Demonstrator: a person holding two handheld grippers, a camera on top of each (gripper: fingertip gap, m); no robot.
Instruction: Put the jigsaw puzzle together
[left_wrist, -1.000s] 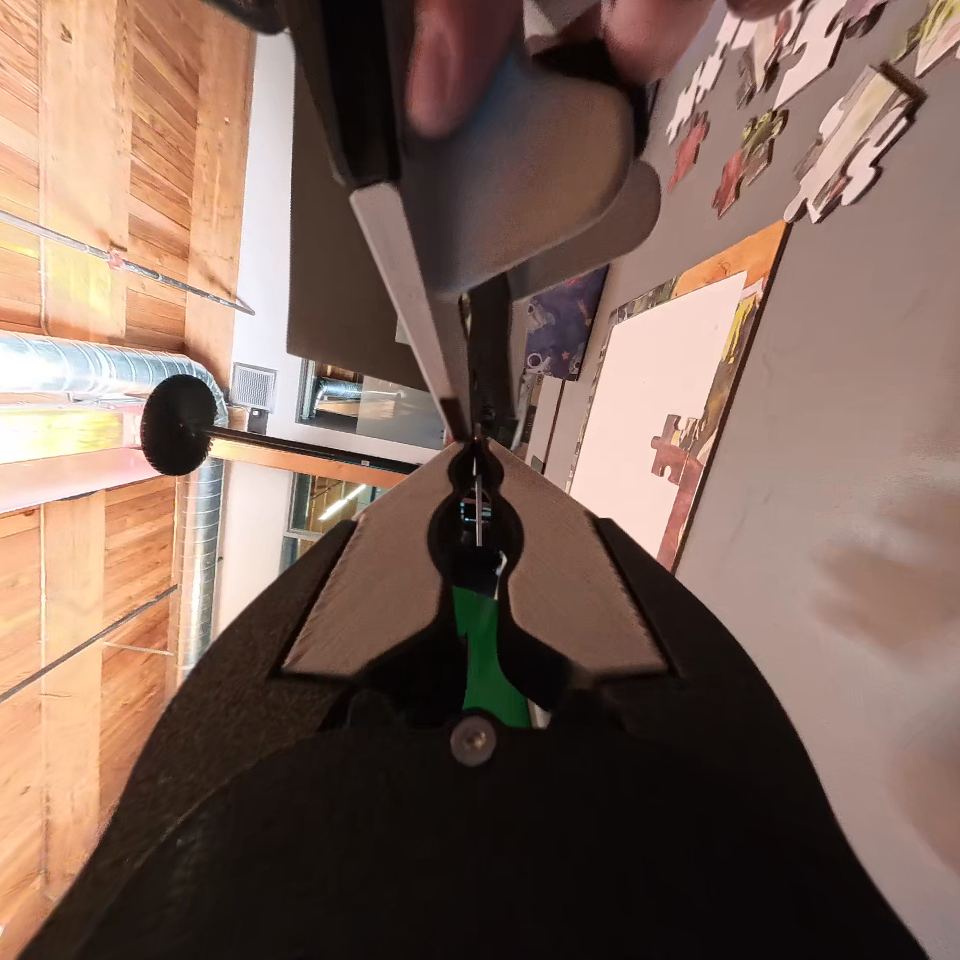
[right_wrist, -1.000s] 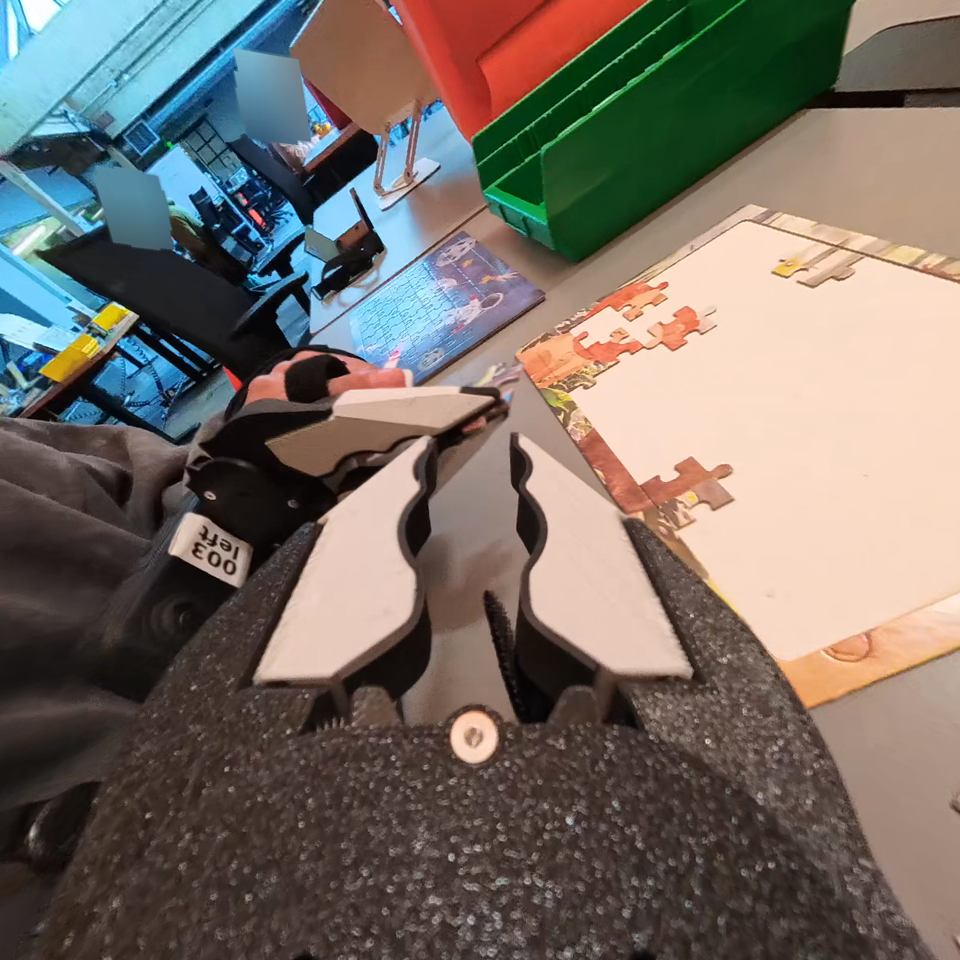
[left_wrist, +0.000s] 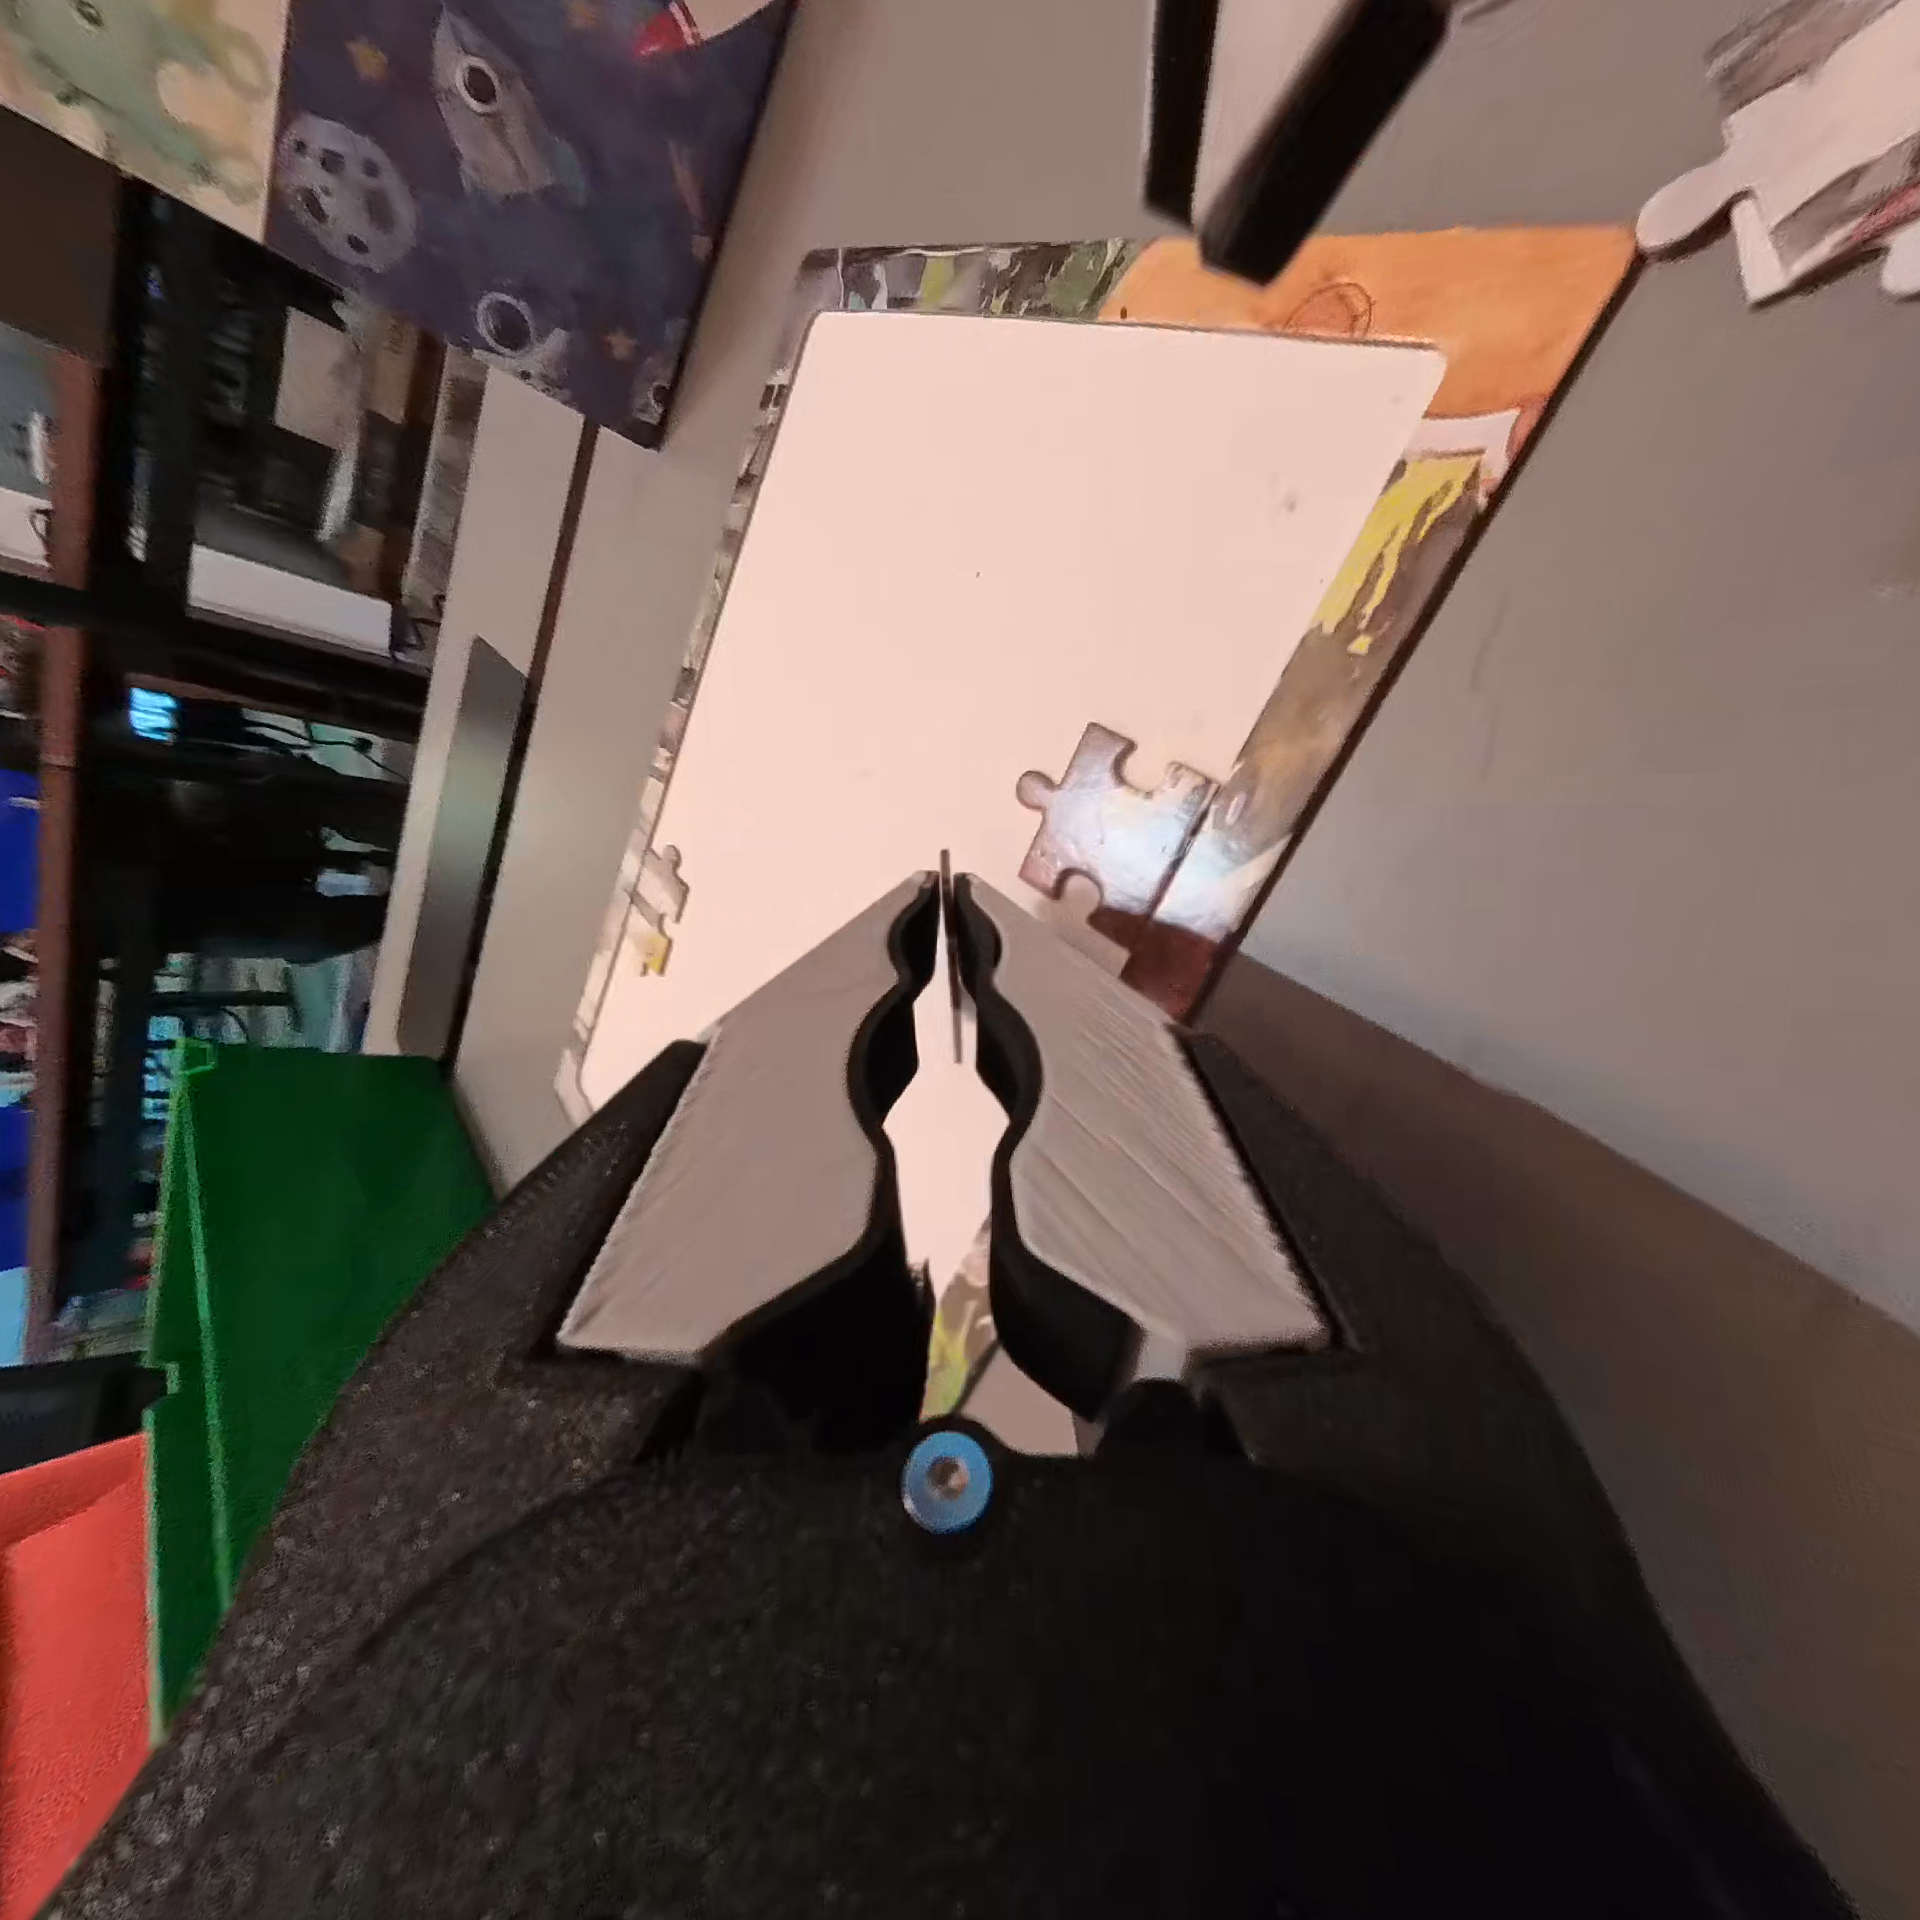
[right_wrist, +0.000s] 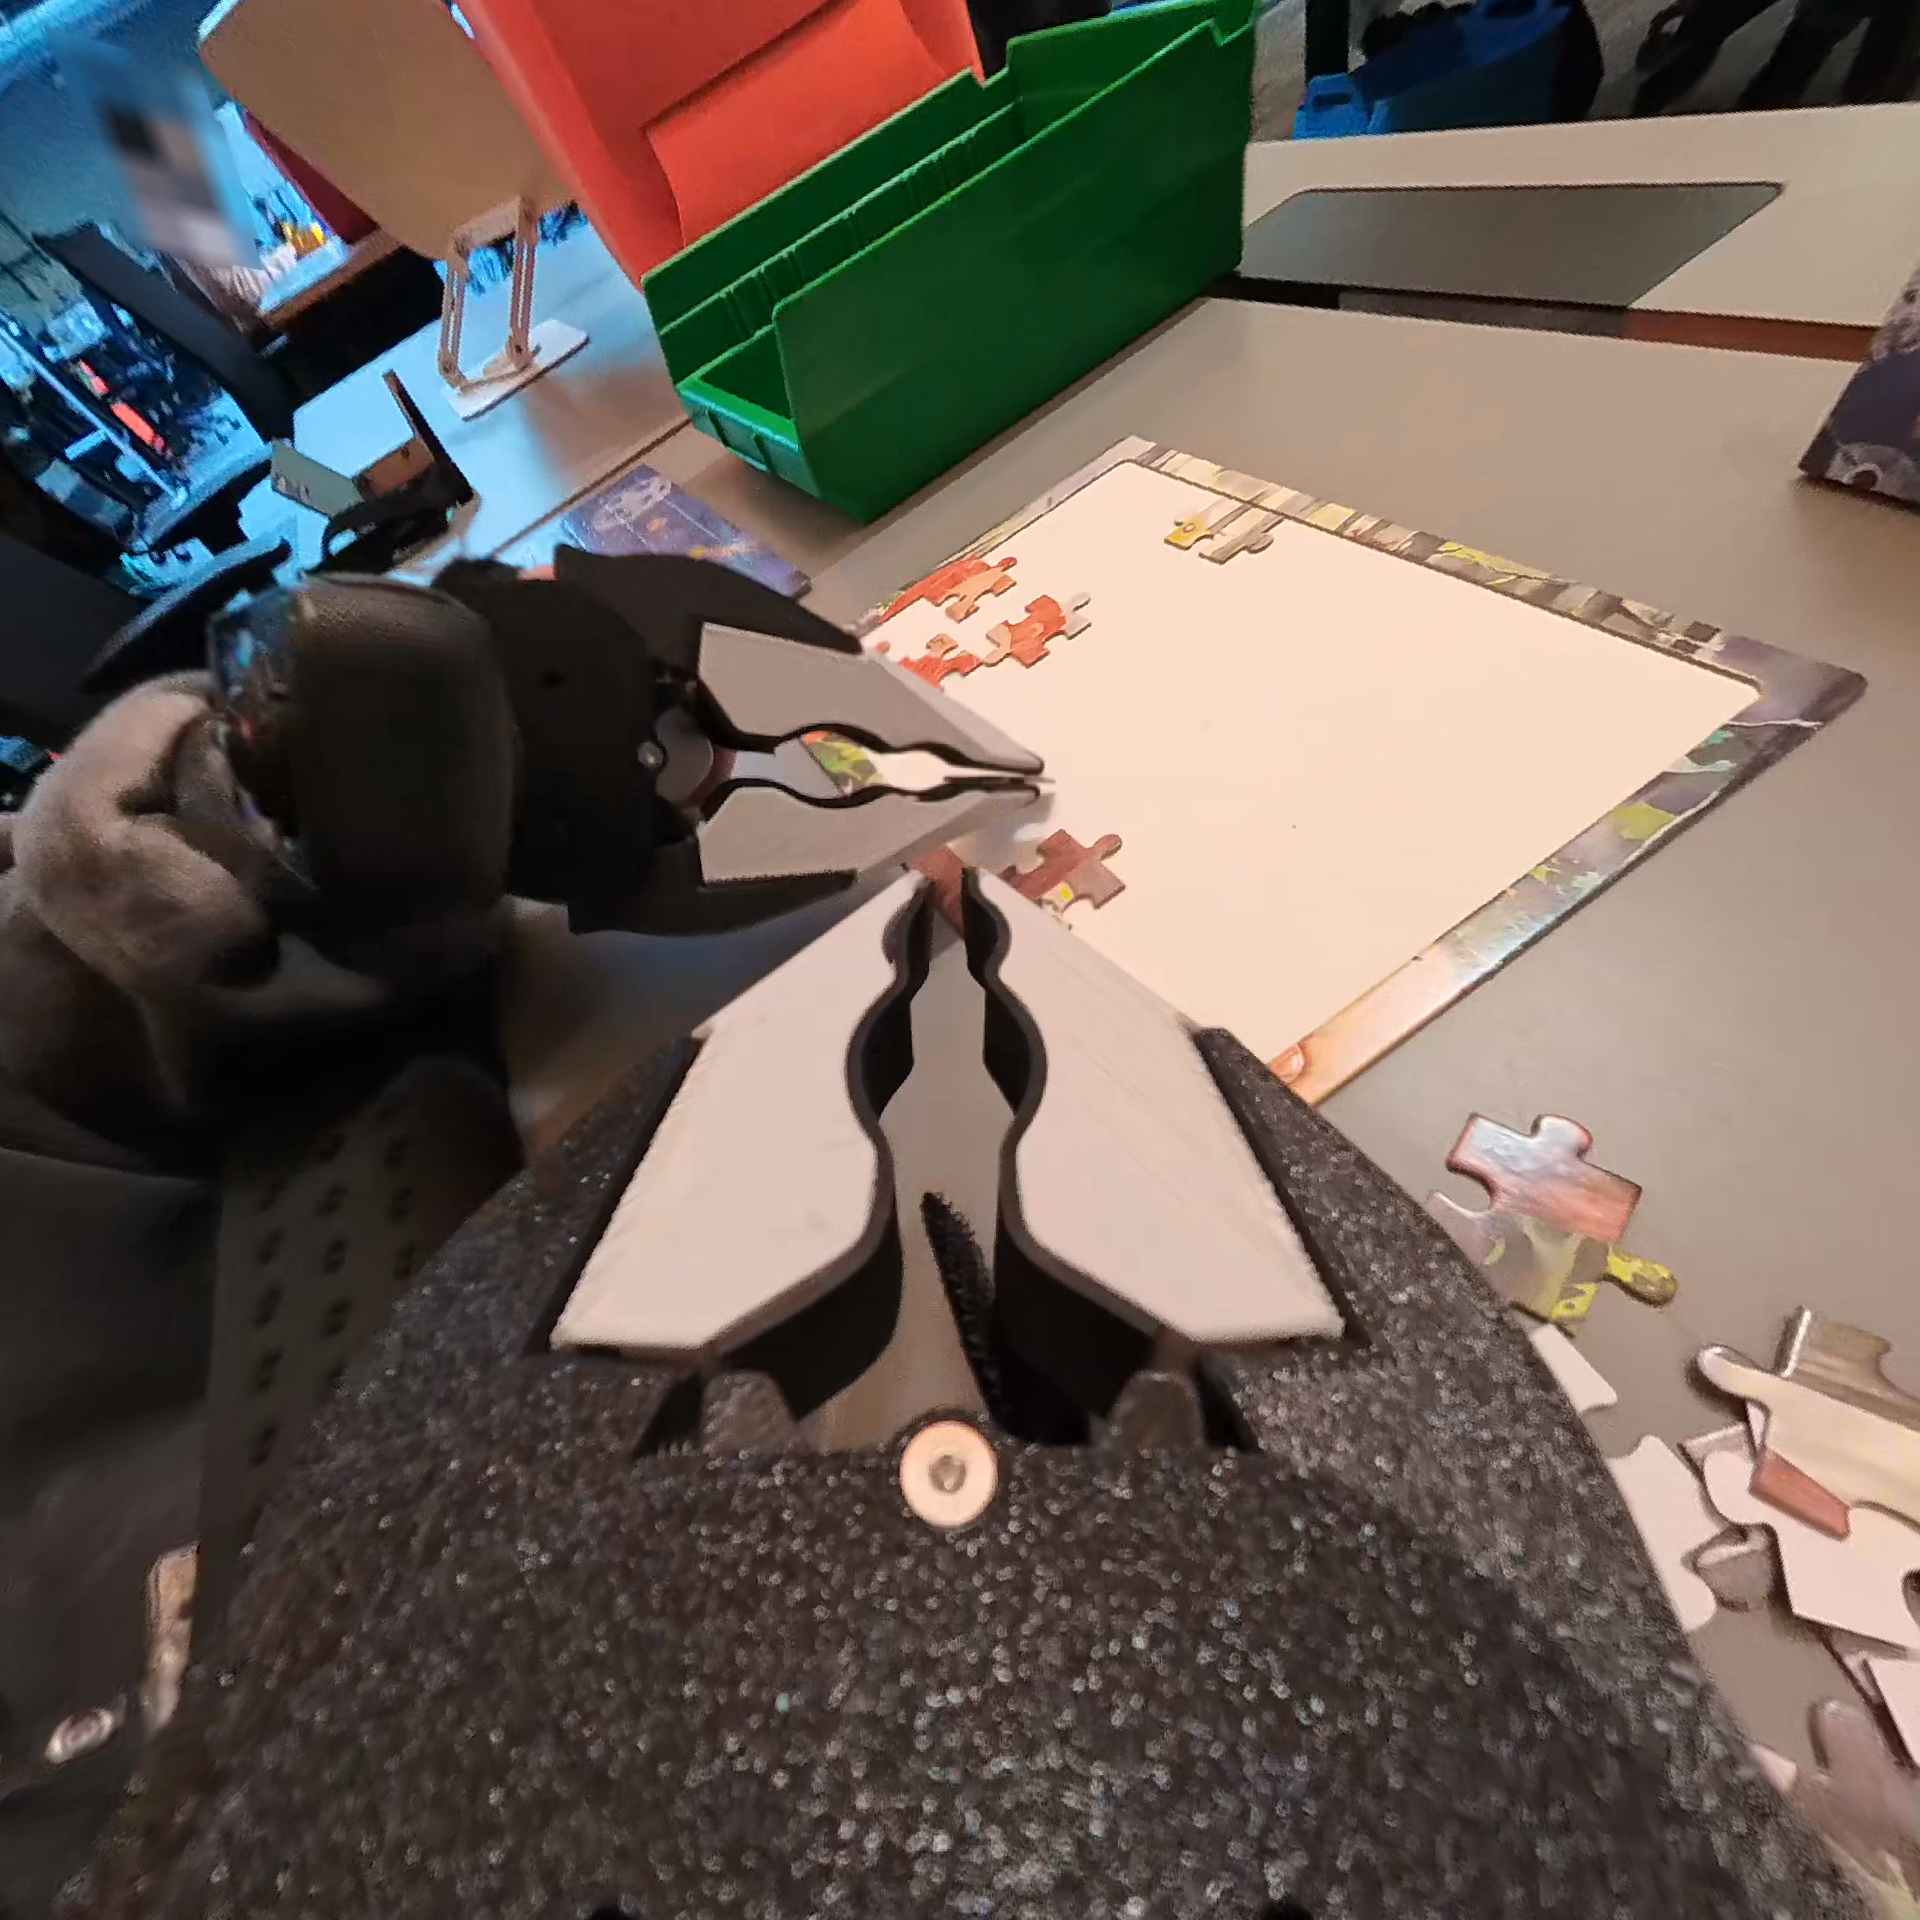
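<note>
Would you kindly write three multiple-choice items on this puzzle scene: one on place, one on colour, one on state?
1. Where is the green bin relative to the puzzle board? A on it; B beyond it; C under it.
2. The board's bare inner field is: A white; B blue; C black.
3. The left tool is: A wide open; B shut on a puzzle piece; C out of view.

B, it stands on the table past the board; A, the field shows white; B, a thin piece edge sits between its tips.

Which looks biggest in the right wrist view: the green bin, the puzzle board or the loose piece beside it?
1. Puzzle board
2. Green bin, though it sits farther away
3. Loose puzzle piece
</note>
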